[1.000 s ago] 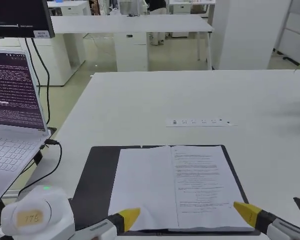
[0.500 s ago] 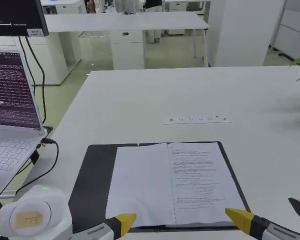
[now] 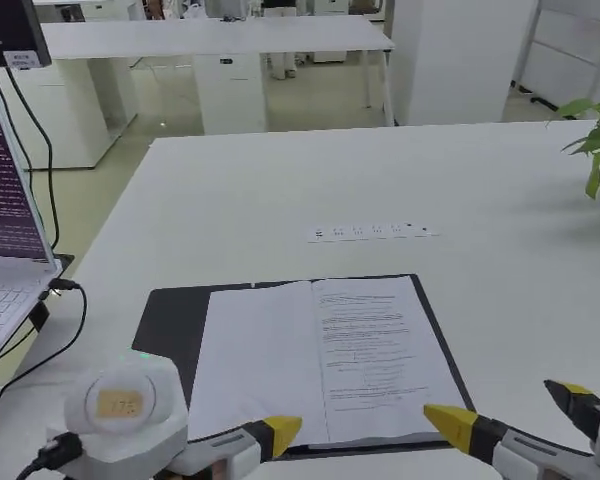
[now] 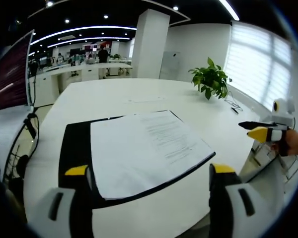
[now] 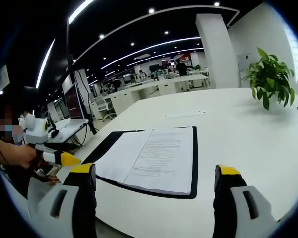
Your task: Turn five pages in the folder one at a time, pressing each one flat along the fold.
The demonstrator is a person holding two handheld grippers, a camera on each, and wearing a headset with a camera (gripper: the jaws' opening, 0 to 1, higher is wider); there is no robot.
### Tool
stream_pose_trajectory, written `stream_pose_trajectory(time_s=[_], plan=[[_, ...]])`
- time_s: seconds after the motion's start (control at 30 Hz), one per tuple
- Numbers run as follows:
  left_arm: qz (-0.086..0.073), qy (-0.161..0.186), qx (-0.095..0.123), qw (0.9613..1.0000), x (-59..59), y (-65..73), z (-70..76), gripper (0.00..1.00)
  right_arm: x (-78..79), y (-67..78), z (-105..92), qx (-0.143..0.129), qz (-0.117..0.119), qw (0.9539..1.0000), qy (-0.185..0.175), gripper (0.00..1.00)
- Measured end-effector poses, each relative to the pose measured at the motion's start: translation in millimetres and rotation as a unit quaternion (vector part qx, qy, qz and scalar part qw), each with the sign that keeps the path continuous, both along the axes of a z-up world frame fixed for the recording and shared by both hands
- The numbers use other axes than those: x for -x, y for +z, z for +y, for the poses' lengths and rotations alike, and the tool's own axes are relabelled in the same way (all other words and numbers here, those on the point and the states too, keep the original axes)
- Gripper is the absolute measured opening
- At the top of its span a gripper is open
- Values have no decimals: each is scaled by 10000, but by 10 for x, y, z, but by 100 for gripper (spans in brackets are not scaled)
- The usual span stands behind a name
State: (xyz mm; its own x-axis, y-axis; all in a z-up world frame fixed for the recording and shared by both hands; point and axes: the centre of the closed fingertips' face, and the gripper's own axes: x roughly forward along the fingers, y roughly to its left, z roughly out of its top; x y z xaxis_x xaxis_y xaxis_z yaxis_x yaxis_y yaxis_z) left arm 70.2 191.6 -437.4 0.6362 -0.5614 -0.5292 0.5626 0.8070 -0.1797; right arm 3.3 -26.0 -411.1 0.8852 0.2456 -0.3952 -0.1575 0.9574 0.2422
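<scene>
Headset swung right since a second ago; head view: folder unmoved, open at the near table edge. Left gripper and right gripper hover just short of it.

Left gripper view: jaws spread wide. Risk: hard tips pinching two sheets.

Right gripper view: jaws likewise apart. Printed page right, blank page left, both flat.

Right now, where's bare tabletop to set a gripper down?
Widest bare patch: white table beyond the flush socket strip. Also free: right of the open black folder, up to the green plant. Crowded on the left: silver laptop and black cable.
</scene>
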Motion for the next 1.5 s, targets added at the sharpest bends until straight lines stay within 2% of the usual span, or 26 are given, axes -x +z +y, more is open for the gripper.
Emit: stream_pose_trajectory(time_s=[0.13, 0.2, 0.23, 0.37, 0.43, 0.57, 0.83, 1.13, 1.5], plan=[[-17, -239, 14, 9997, -61, -73, -291, 99, -14, -13, -8, 46, 0, 10000, 6, 99], [114, -363, -30, 9993, -63, -158, -411, 99, -27, -20, -15, -1, -2, 10000, -18, 99], [130, -374, -6, 9992, -77, -175, -456, 99, -32, -30, -21, -1, 13, 10000, -32, 99], [83, -564, -17, 9984, -107, -257, -684, 98, -48, -58, -22, 9, 34, 10000, -39, 99], [93, -672, -24, 9977, -105, -296, -793, 94, -59, -77, -32, -6, 53, 10000, -67, 99], [114, -810, 45, 9966, -114, -375, -1011, 93, -92, -115, -56, -43, 82, 9999, -122, 100], [62, -1075, 59, 9942, -136, -533, -1397, 90, -155, -121, -96, -72, 83, 9998, -168, 99], [-57, -1120, 110, 9936, -211, -654, -1688, 85, -202, -144, -147, -121, 90, 9997, -205, 99], [-248, -1223, 72, 9922, -219, -793, -1960, 81, -247, -186, -157, -232, 111, 9993, -260, 99]])
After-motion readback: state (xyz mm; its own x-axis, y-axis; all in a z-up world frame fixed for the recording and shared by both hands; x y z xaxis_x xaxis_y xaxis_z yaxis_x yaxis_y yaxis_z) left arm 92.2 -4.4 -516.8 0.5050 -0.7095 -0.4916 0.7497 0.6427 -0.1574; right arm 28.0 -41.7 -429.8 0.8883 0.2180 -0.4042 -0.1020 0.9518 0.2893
